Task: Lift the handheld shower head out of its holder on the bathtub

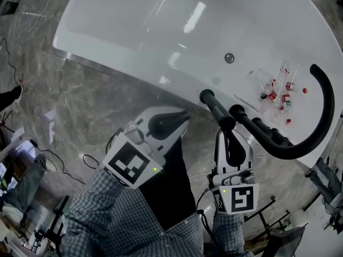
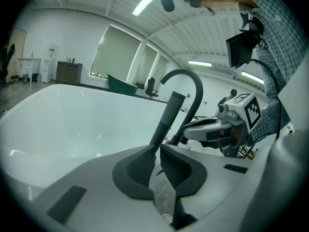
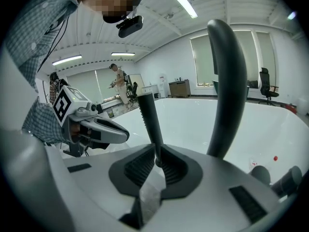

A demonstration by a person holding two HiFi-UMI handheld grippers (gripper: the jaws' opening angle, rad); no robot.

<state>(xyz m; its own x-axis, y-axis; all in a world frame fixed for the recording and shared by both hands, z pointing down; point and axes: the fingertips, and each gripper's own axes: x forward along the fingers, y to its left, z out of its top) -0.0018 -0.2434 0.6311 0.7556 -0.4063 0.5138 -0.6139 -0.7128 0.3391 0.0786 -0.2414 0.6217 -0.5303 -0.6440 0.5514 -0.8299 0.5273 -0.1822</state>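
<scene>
The handheld shower head (image 1: 213, 104) is a slim black stick that stands in its holder on the near rim of the white bathtub (image 1: 161, 25). My left gripper (image 1: 181, 118) is shut and empty, its tips just left of the stick and short of the rim. In the left gripper view the stick (image 2: 169, 112) rises right beyond the shut tips (image 2: 158, 146). My right gripper (image 1: 228, 134) is shut with nothing in it, just below the stick's base. From the right gripper view the stick (image 3: 148, 117) stands close behind the closed tips (image 3: 157, 149).
A tall black arched faucet (image 1: 321, 122) curves over the tub's right end, with black knobs (image 1: 257, 123) along the rim beside it. Small bottles (image 1: 276, 92) lie in the tub near the drain (image 1: 229, 58). Marble floor (image 1: 80, 100) lies left; cables and stands are below.
</scene>
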